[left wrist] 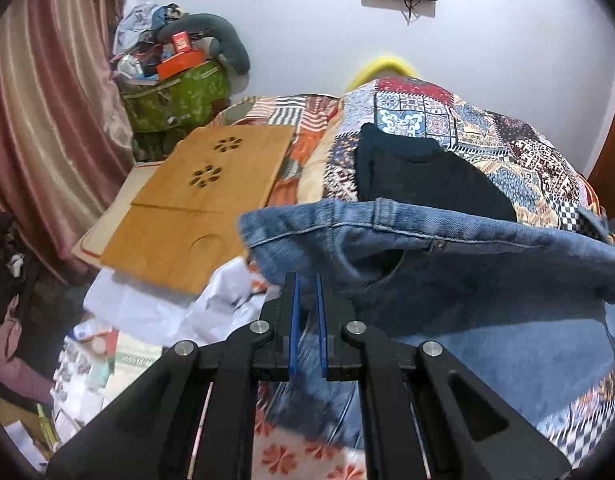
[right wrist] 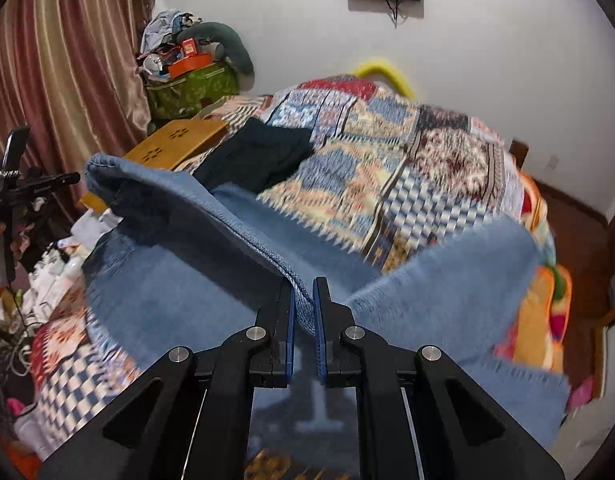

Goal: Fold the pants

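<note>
Carrying blue denim pants (left wrist: 447,240) over patchwork-quilted bed (left wrist: 507,152): left tongs (left wrist: 306,292) and right tongs (right wrist: 303,296) each clamped on denim edge. Good fold likely needed both hands level, edges aligned.

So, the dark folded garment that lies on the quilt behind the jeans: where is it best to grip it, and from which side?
Grip the dark folded garment at its near edge, coming from the jeans side. It lies flat on the quilt, and that straight edge faces the grippers. Probably both are busy now: left gripper and right gripper are shut on the jeans.
</note>
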